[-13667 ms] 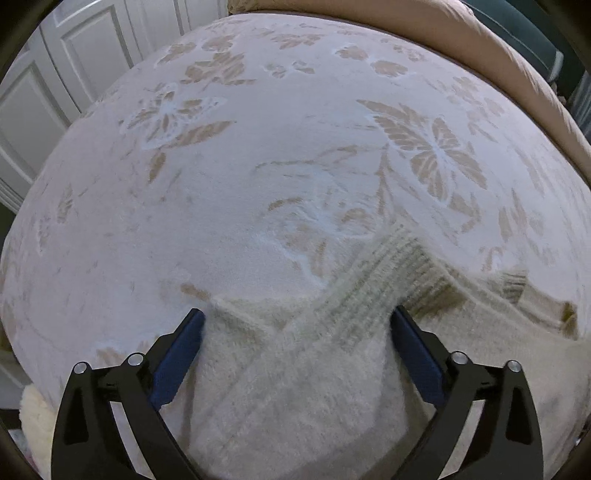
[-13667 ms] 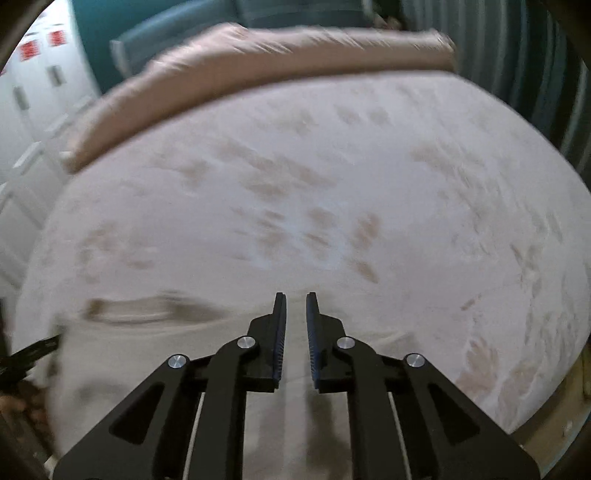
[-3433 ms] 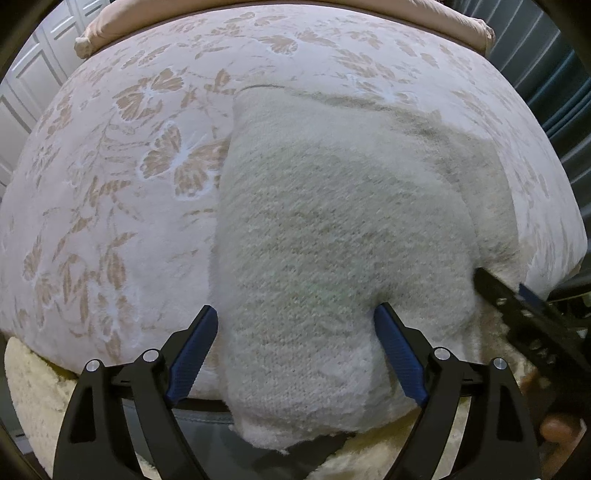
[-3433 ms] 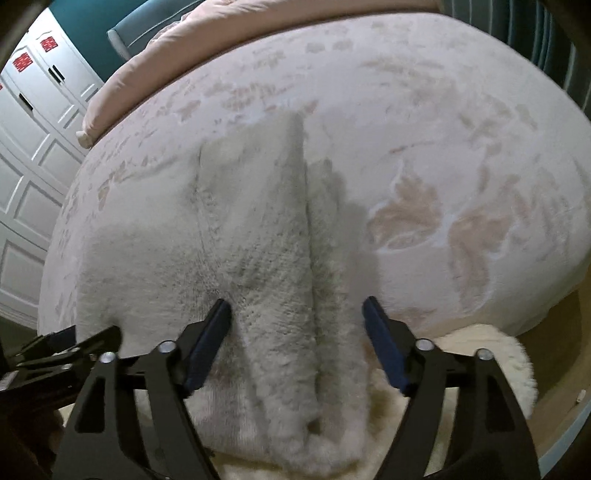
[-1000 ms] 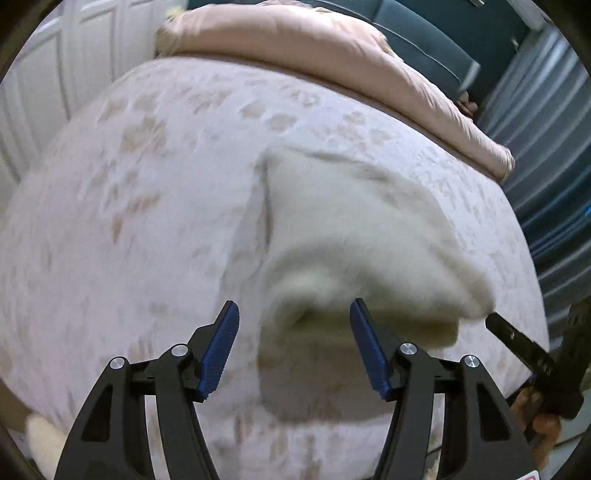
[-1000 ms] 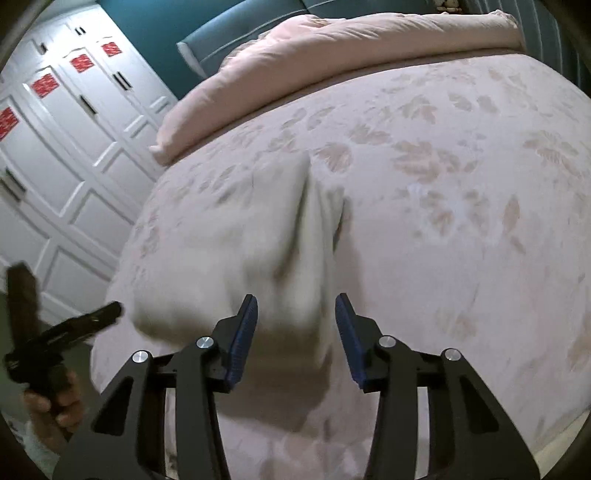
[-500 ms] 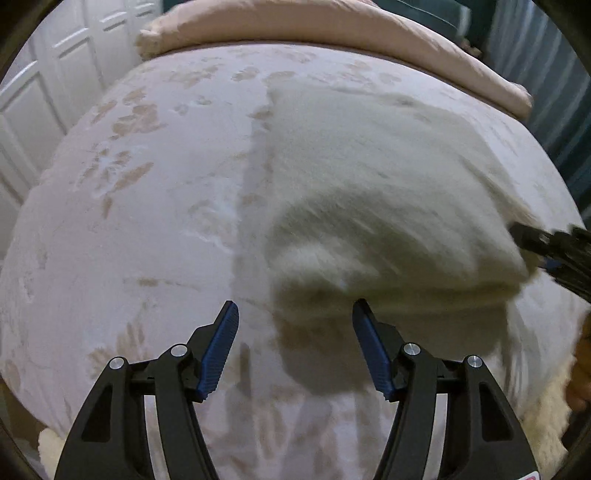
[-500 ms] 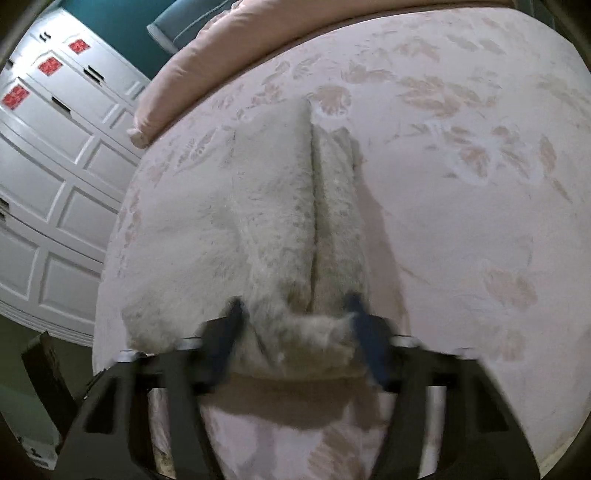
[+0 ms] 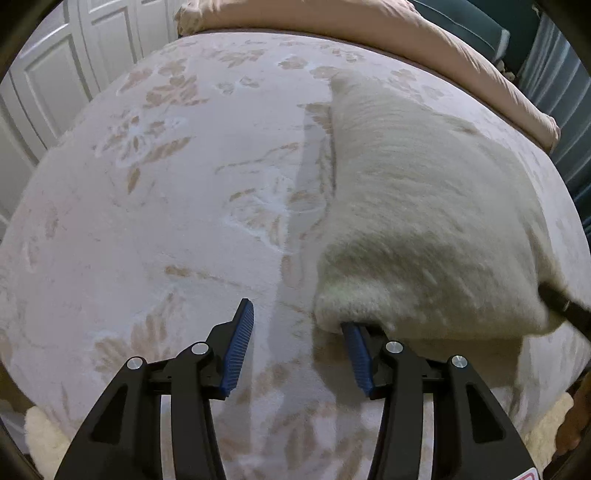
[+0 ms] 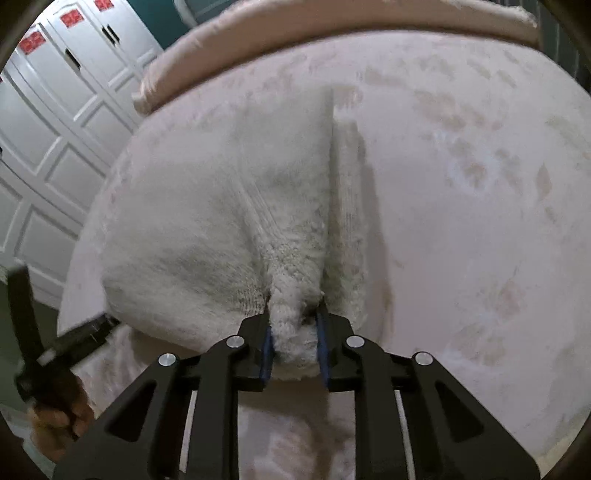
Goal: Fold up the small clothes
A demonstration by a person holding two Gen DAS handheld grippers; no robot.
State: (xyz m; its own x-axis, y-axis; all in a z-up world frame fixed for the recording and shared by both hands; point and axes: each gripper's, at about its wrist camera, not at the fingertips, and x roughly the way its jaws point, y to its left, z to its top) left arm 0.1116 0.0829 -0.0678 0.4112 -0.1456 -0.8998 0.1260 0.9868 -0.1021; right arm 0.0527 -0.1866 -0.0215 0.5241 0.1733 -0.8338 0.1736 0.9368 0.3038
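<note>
Bed (image 9: 155, 229), leaf-print cover; cream knit garment (image 9: 424, 206) folded on it, pink duvet (image 9: 369, 26) along far edge.

Sweater (image 9: 424, 221): cream/off-white, fuzzy knit, ribbed texture showing in right wrist view (image 10: 229, 221). No print on it.

Bedspread (image 9: 147, 221): pale pinkish-white w/ tan-beige leaf + flower pattern, some motifs outlined in brighter white.

Duvet (image 9: 369, 22) rolled at far end: plain dusty pink-tan, no pattern.

Left gripper (image 9: 299, 347): black frame, blue ribbed pads, silver screws. Right gripper (image 10: 293, 349): same, black w/ blue pads.

Wardrobe doors (image 10: 55, 110): white, panelled, w/ small red stickers up top, dark handles.

Headboard (image 9: 461, 26): dark teal.
</note>
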